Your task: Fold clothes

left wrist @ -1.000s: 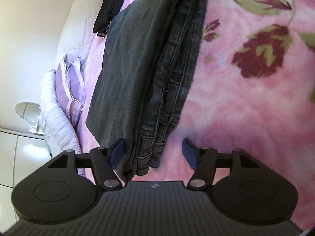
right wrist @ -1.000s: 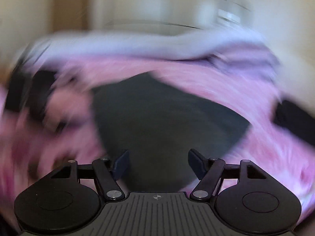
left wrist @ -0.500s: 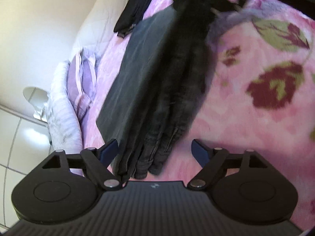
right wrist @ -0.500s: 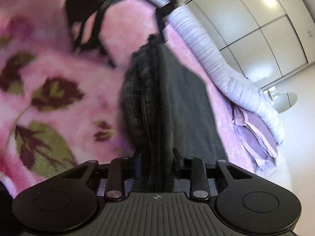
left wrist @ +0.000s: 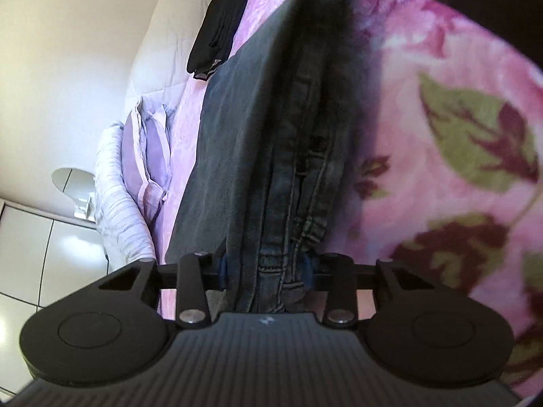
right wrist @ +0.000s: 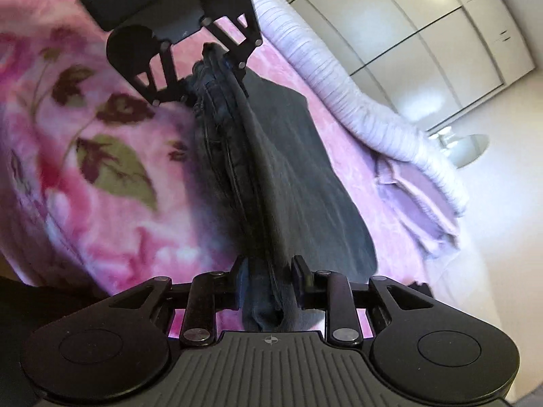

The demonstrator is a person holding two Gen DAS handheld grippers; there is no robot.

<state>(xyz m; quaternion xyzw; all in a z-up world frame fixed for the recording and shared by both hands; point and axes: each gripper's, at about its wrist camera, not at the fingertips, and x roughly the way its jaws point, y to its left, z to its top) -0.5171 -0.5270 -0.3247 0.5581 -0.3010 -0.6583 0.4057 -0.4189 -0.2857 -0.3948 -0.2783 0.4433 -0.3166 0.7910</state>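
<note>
Dark grey folded jeans (left wrist: 271, 156) lie on a pink flowered blanket (left wrist: 424, 156). My left gripper (left wrist: 266, 268) is shut on one end of the jeans' thick folded edge. My right gripper (right wrist: 269, 276) is shut on the other end of the same edge; the jeans (right wrist: 292, 169) stretch between the two. The left gripper also shows at the far end in the right wrist view (right wrist: 207, 71), clamped on the denim. The edge is raised off the blanket while the flat part still lies on it.
A black garment (left wrist: 220, 34) lies at the far end of the bed. Lilac pillows (left wrist: 149, 156) and a rolled striped cover (right wrist: 356, 91) lie along the bed's side. White wardrobe doors (right wrist: 424, 23) stand beyond.
Both grippers were open a second ago. The right one swung to the jeans' edge and shut on it, then the left shut on the other end. The edge has lifted.
</note>
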